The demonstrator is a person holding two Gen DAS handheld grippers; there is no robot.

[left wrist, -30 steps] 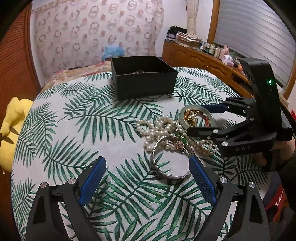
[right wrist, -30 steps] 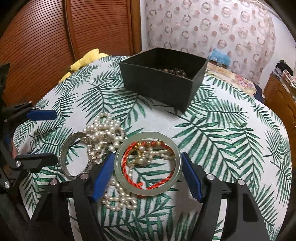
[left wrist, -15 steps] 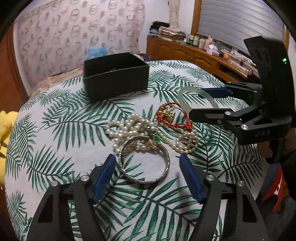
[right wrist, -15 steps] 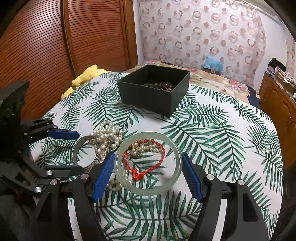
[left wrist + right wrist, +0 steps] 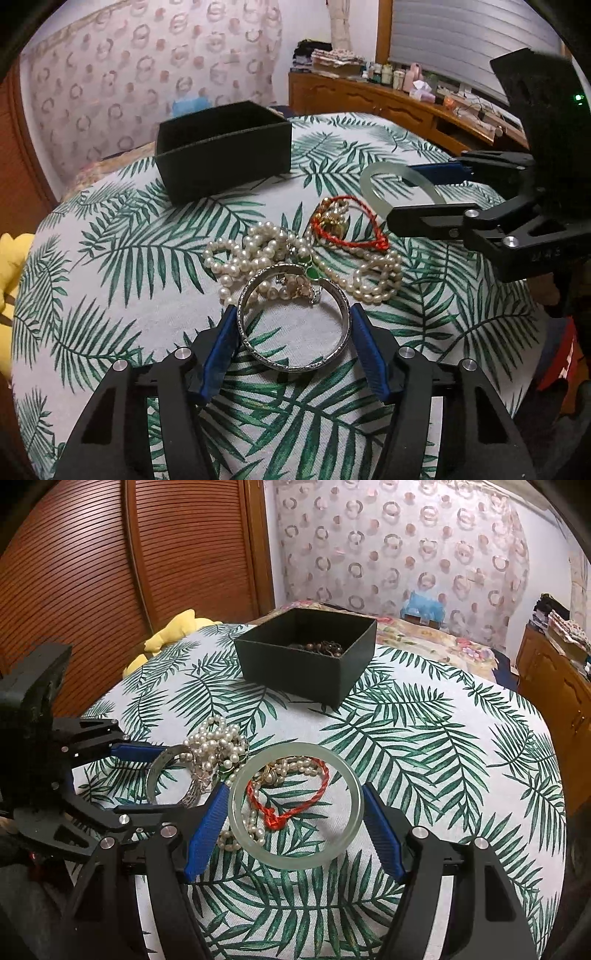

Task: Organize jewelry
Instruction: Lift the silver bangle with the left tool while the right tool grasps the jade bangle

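Your left gripper (image 5: 293,345) has just been closing on the silver bangle (image 5: 294,317), pads at its sides. Your right gripper (image 5: 295,819) pinches the stiff, slippery, breakable jade bangle (image 5: 295,806); hold across its width.

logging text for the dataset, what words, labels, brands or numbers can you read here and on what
"UAS": faint raised letters on the body of the right tool, reading unsure.
Red object at the right edge: white marks, cut off, unreadable.
Bottles on the wooden sideboard: labels too small to read.
Silver bangle: engraved band, too fine to read.
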